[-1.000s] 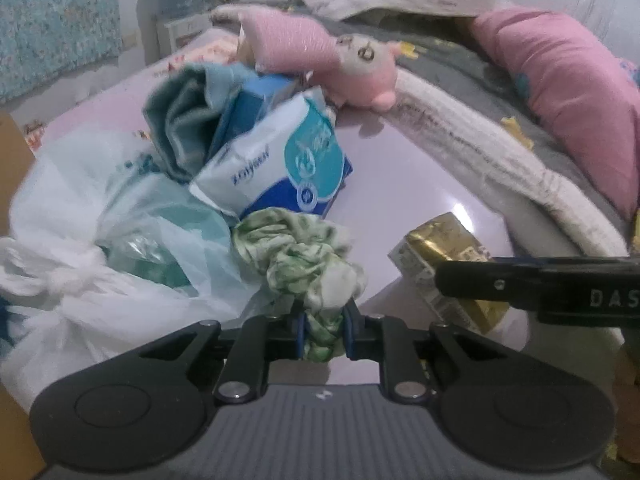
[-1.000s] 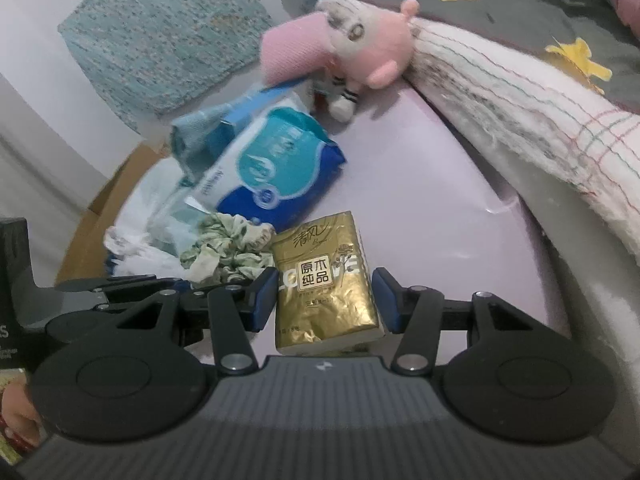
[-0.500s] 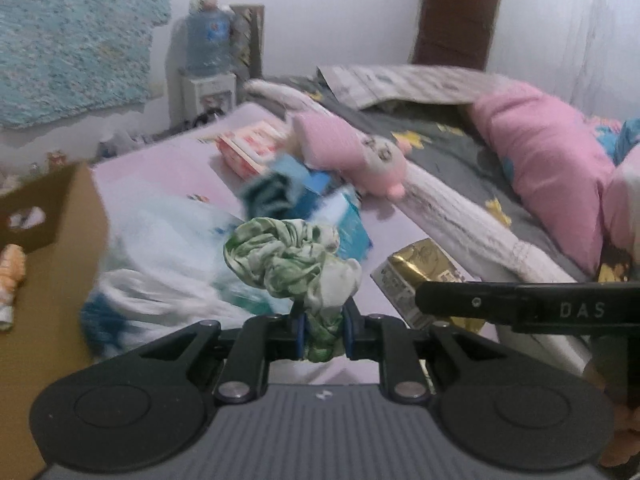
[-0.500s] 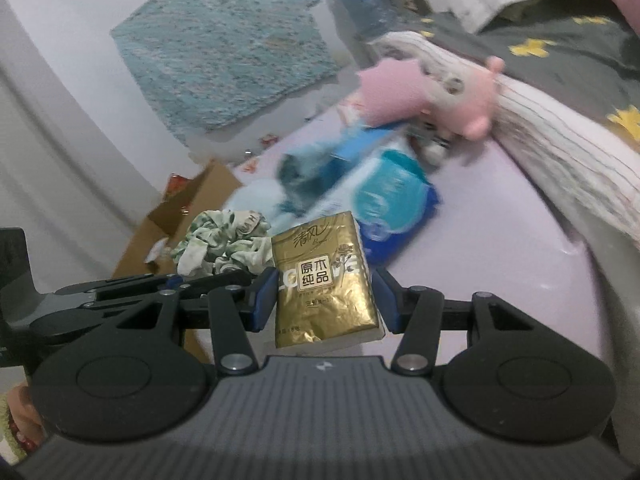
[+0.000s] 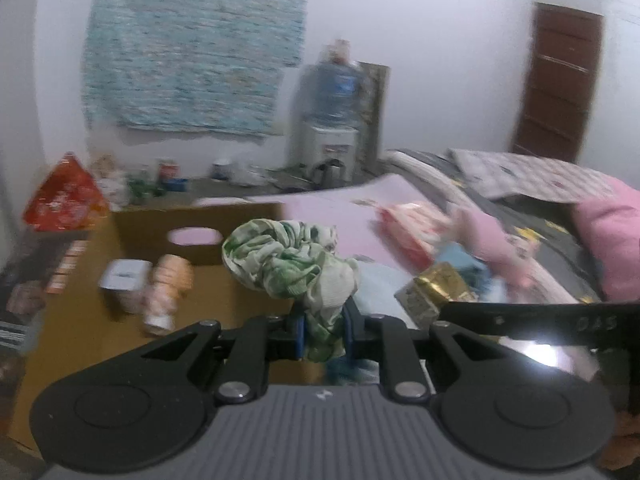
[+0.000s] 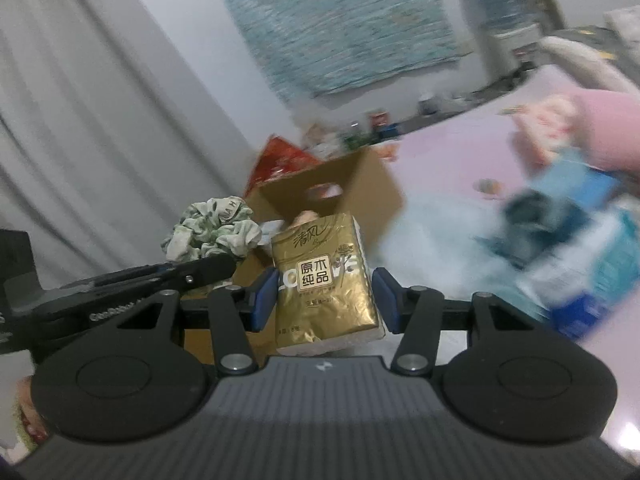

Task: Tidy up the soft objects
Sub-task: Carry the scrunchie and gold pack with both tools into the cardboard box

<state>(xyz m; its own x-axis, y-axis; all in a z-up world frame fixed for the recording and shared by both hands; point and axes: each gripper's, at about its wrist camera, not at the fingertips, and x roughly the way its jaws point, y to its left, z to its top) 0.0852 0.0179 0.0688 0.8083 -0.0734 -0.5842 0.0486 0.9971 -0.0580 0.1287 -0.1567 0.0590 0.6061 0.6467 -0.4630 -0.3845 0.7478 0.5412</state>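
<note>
green-white patterned scrunchie (image 5: 288, 256); gold tissue pack (image 6: 326, 280); brown cardboard box (image 6: 372, 196).

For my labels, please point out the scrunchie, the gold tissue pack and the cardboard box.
scrunchie (image 5: 288, 264), left wrist view, bunched fabric.
tissue pack (image 6: 324, 280), right wrist view, front label.
cardboard box (image 6: 372, 196), right wrist view, side wall.

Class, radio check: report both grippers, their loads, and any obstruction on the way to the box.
Left gripper shut on green scrunchie. Right gripper shut on gold tissue pack. Cardboard box ahead, holding small items. No obstruction seen.

Left tool (image 5: 322, 330) clamped nearly shut, right tool (image 6: 325, 300) (wider) gripping.
</note>
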